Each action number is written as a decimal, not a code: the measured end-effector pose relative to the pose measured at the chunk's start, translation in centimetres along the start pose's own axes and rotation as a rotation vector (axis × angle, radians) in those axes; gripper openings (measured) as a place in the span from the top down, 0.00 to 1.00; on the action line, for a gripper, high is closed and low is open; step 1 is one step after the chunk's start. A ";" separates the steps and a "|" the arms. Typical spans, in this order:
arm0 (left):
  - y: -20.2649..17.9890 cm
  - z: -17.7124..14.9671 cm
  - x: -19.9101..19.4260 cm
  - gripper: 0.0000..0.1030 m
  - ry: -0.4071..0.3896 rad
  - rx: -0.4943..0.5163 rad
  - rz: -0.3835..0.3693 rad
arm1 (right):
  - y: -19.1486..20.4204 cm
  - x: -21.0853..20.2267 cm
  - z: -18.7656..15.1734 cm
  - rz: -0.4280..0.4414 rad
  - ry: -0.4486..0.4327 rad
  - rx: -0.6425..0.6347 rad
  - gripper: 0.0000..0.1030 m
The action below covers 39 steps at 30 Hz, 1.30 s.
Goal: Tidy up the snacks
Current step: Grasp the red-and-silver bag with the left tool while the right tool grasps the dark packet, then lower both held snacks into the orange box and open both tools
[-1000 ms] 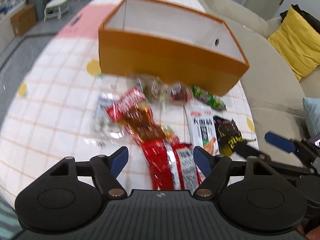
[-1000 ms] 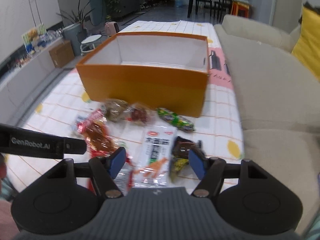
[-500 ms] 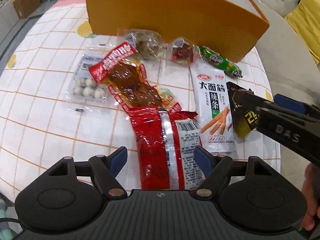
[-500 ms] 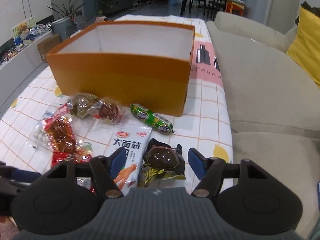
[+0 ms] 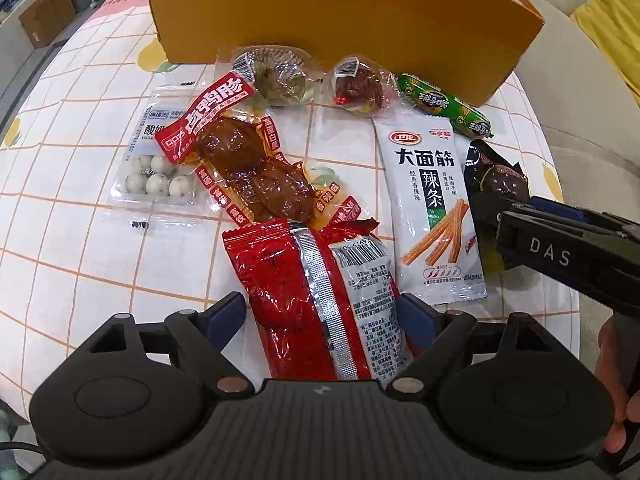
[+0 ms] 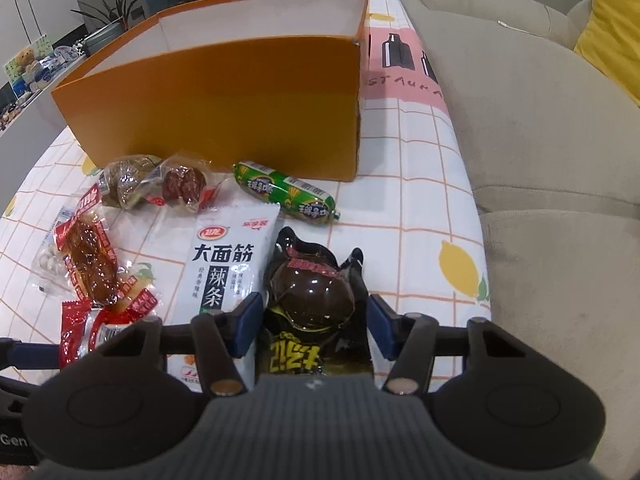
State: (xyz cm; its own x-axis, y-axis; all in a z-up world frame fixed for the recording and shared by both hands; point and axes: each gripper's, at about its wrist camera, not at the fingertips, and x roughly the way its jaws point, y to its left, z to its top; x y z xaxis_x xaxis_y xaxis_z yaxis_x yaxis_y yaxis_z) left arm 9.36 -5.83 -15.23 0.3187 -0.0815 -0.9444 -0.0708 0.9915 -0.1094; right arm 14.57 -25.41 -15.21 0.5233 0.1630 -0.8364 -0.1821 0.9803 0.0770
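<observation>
Both hand-held grippers [image 5: 320, 314] [image 6: 312, 330] lower, snacks now straddled.

Snack packets [image 5: 320, 216] before orange box [image 6: 224, 112]

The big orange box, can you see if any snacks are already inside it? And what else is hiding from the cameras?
- Orange cardboard box: right wrist view shows only white upper walls; the front wall hides its floor. Left wrist view cuts off its top.
- Black-and-yellow egg snack packet: its near end lies under the right claw body.
- Shiny red foil packet: its near end is under the left claw body.
- Clear pack of small white balls: partly covered by the red-labelled brown meat pouch.
</observation>
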 end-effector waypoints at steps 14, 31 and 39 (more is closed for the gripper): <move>0.8 -0.6 -1.2 0.19 -0.031 0.074 -0.055 | 0.9 -0.9 -0.6 0.014 -0.008 -0.016 0.59; 2.4 1.1 -9.7 0.19 -0.229 0.057 -0.156 | 2.5 -9.2 0.5 0.056 -0.137 0.023 0.60; 2.9 6.7 -14.1 0.19 -0.328 0.131 -0.180 | 3.9 -12.3 4.6 0.099 -0.205 -0.021 0.60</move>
State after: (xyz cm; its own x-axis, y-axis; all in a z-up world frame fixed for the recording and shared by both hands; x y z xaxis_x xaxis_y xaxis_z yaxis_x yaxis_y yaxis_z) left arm 10.98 -1.10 -0.19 0.6017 -0.2394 -0.7620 0.1284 0.9706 -0.2036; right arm 11.26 -23.04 -2.08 0.6599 0.2798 -0.6974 -0.2571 0.9561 0.1403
